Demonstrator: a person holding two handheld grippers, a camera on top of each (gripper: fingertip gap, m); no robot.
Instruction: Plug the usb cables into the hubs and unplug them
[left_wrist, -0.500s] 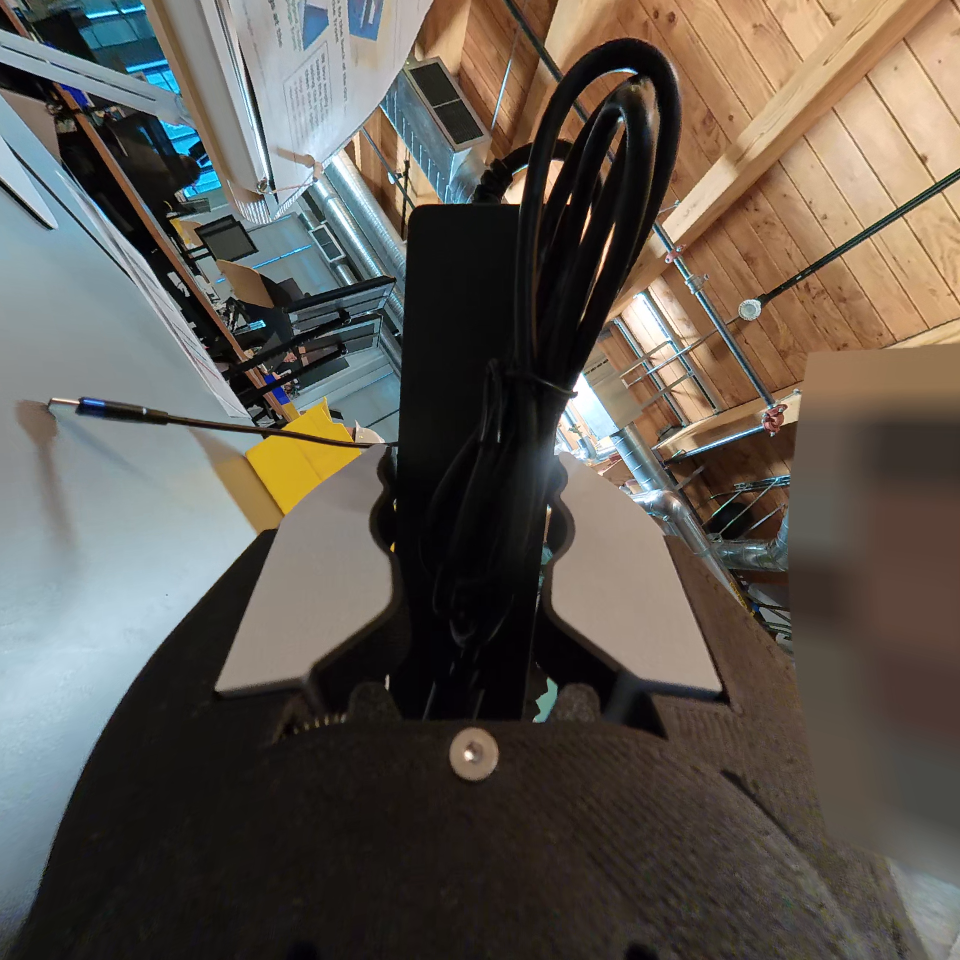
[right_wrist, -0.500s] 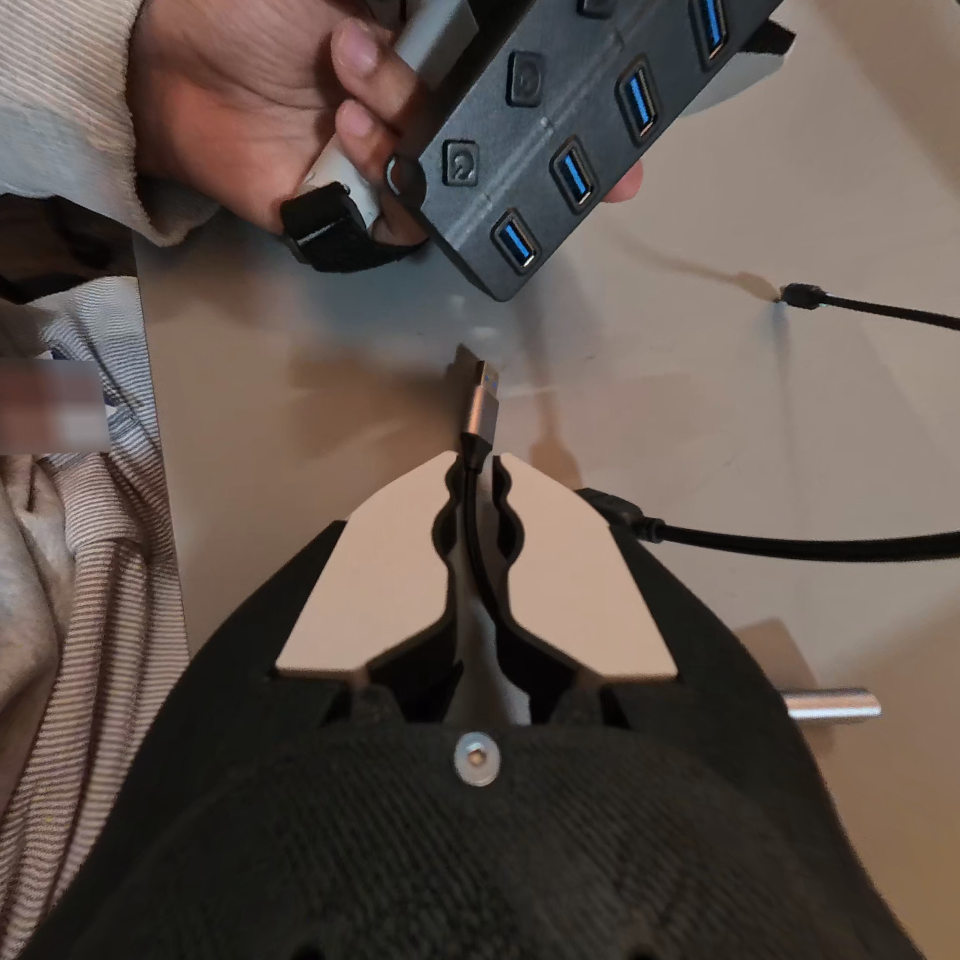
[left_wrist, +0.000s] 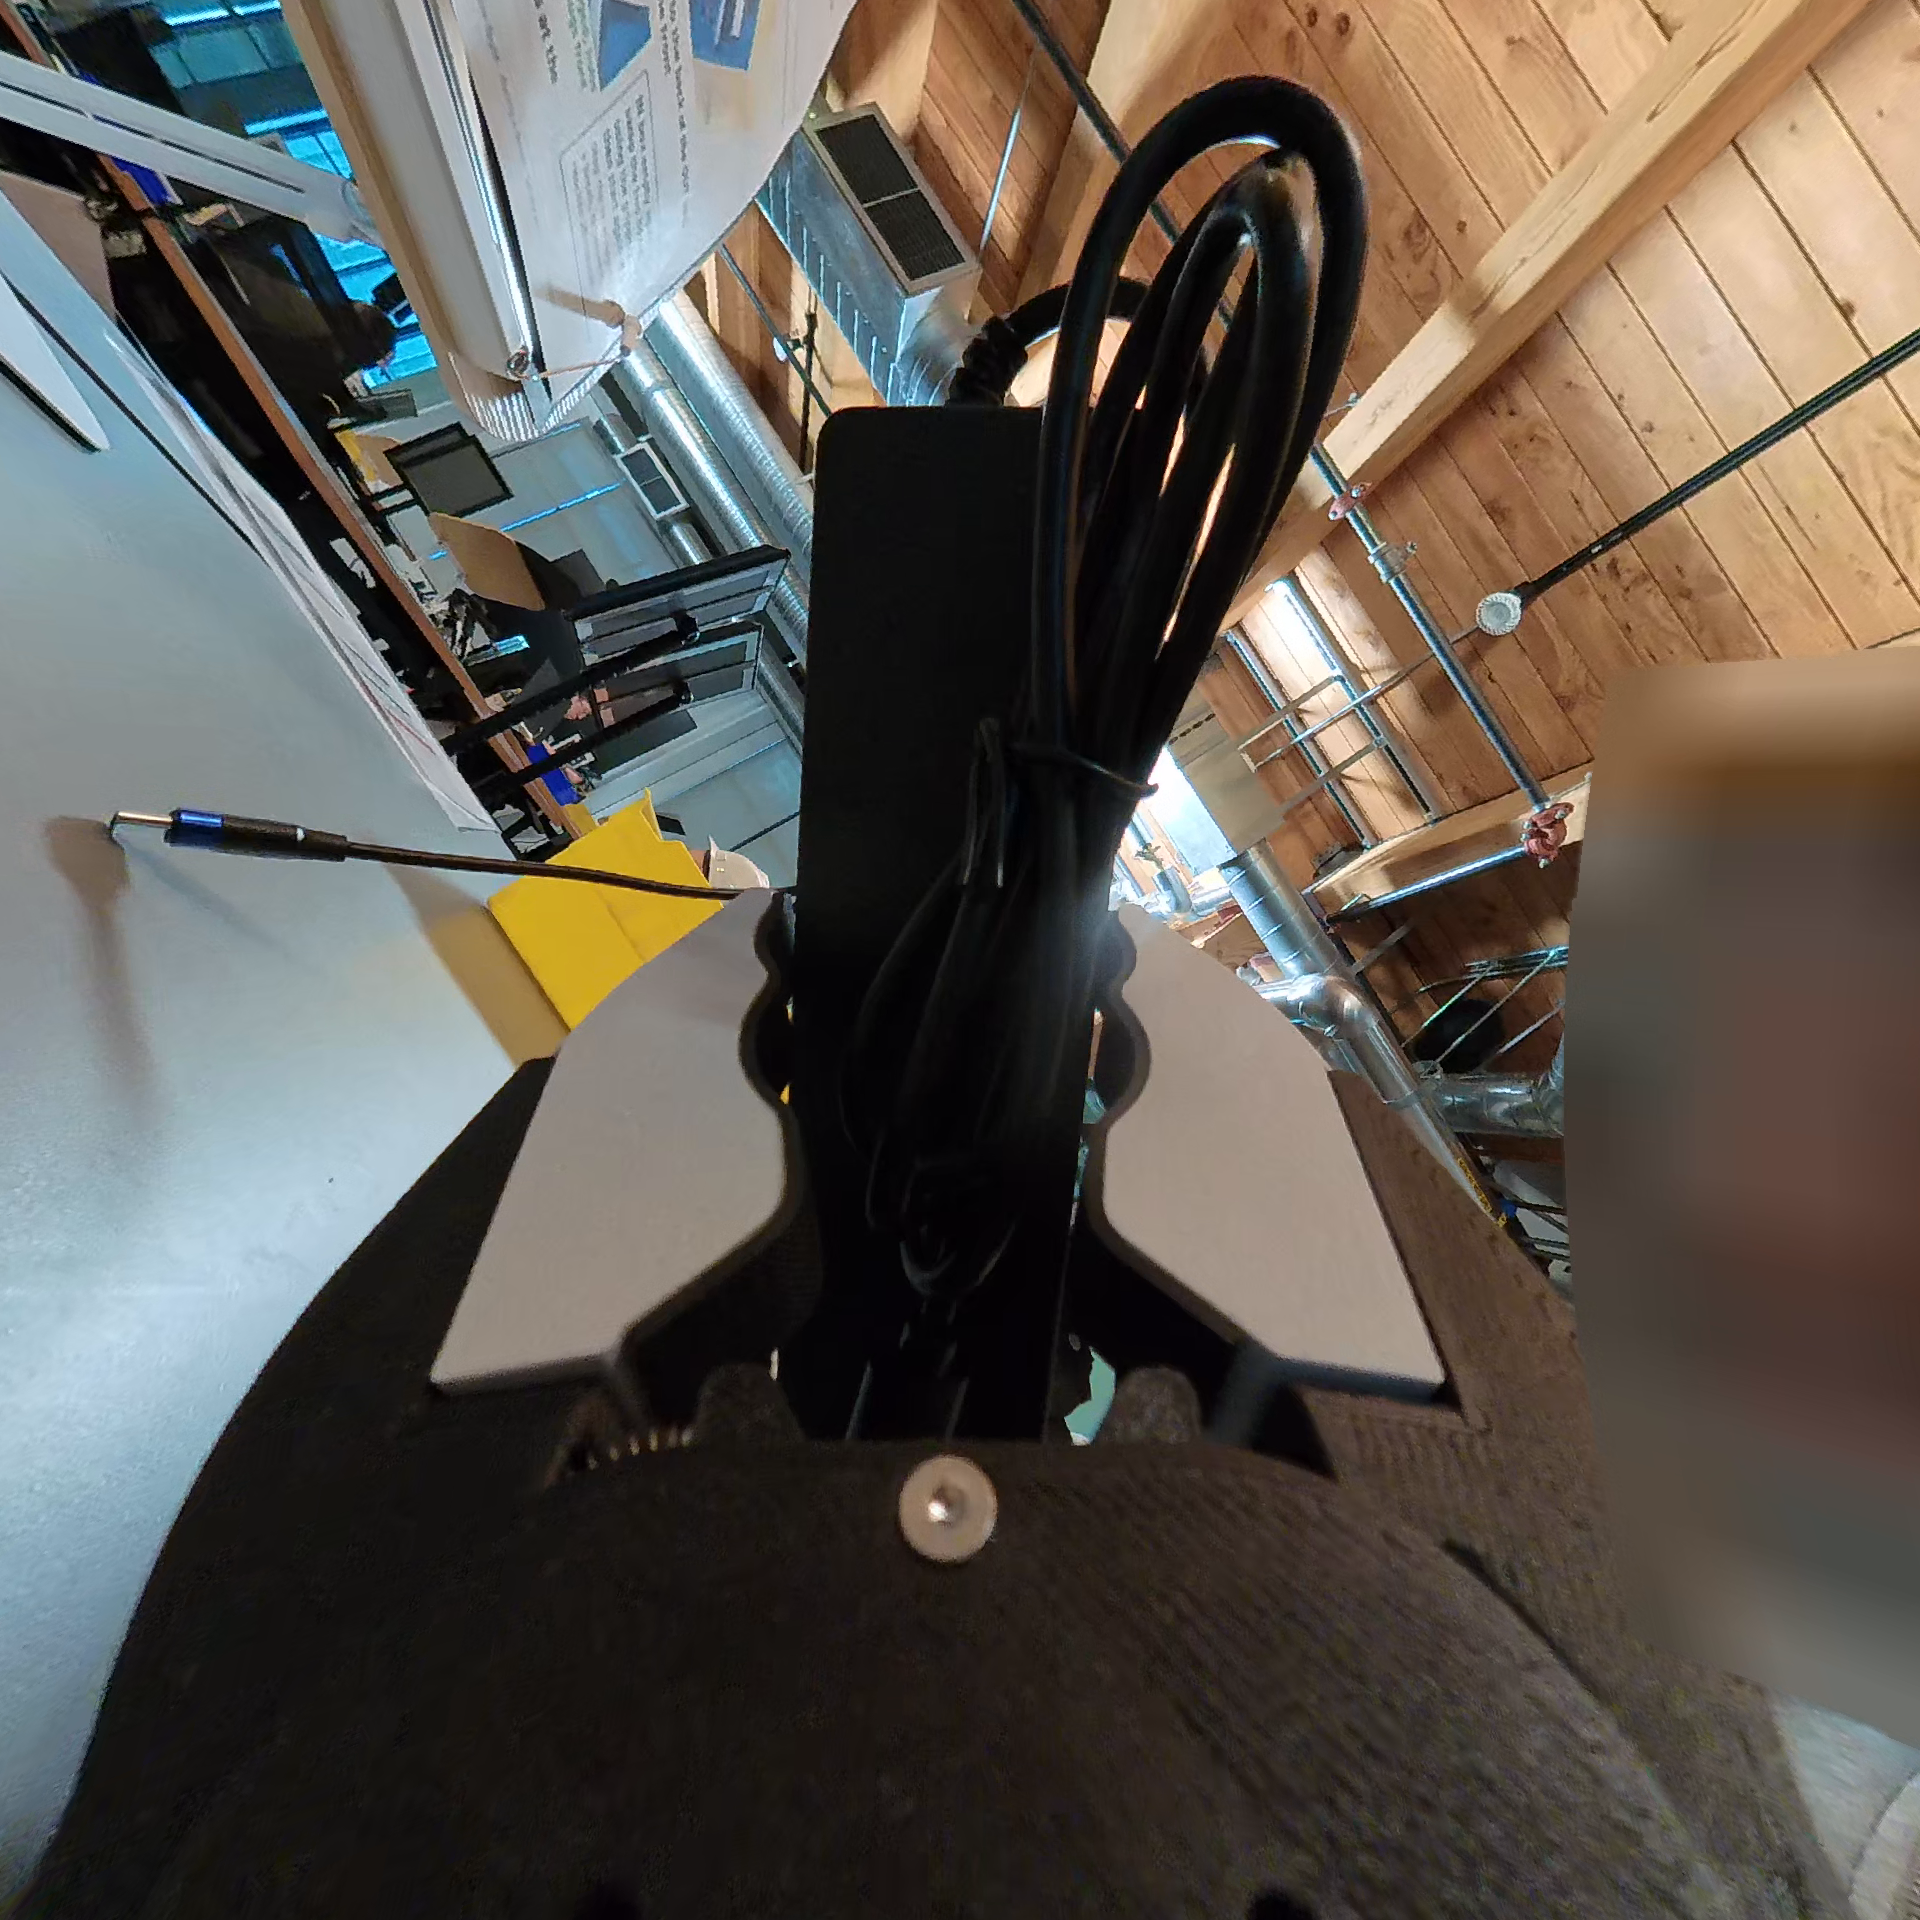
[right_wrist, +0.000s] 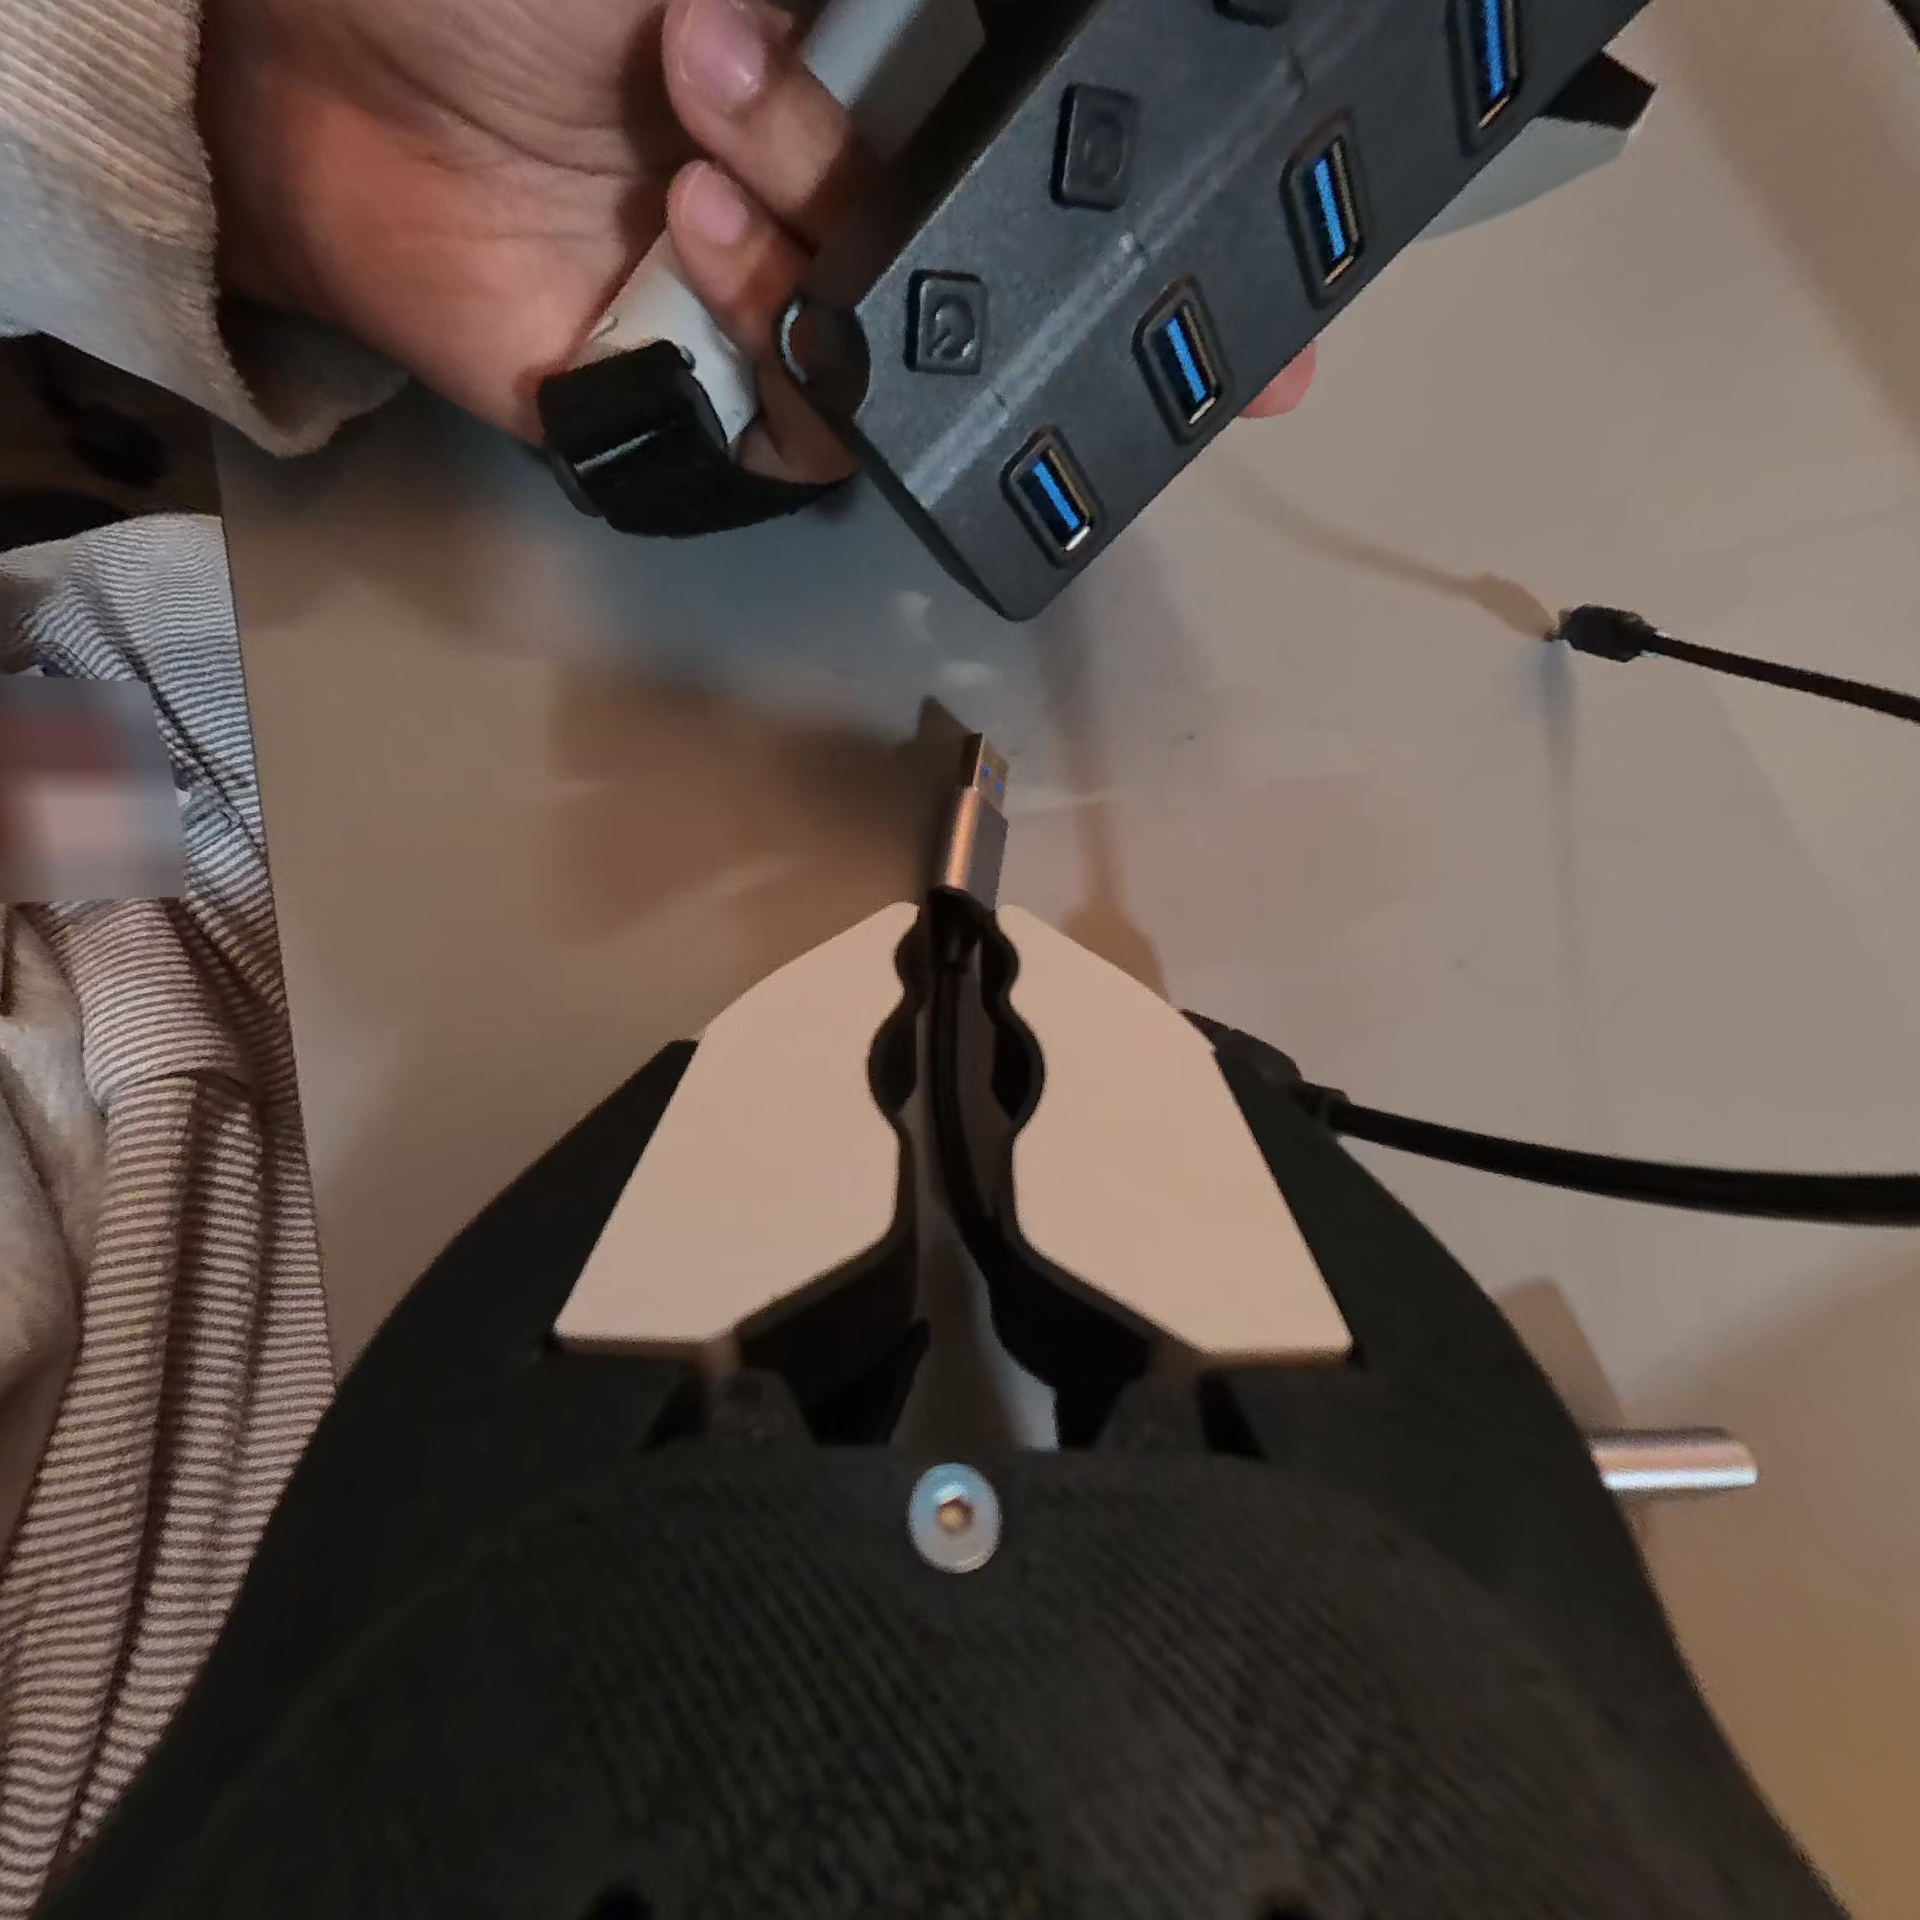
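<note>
Beige tabletop (right_wrist: 623, 831) underlies the right gripper (right_wrist: 961, 925) pinching a USB cable (right_wrist: 975, 821); the hub (right_wrist: 1195, 312) hangs at twelve o'clock, ports empty, top cut off. Left gripper (left_wrist: 935, 935) clamps its black underside.

The left gripper (left_wrist: 940, 997) is squeezed tight on a black hub. The right gripper (right_wrist: 958, 920) pinches a cable. A bare hand (right_wrist: 499, 197) grips a handle.

Dark gray hub (right_wrist: 1195, 312) with blue ports, held up off table, tilted. Silver usb plug (right_wrist: 977, 821) points at 12 o'clock, just below hub, apart.
</note>
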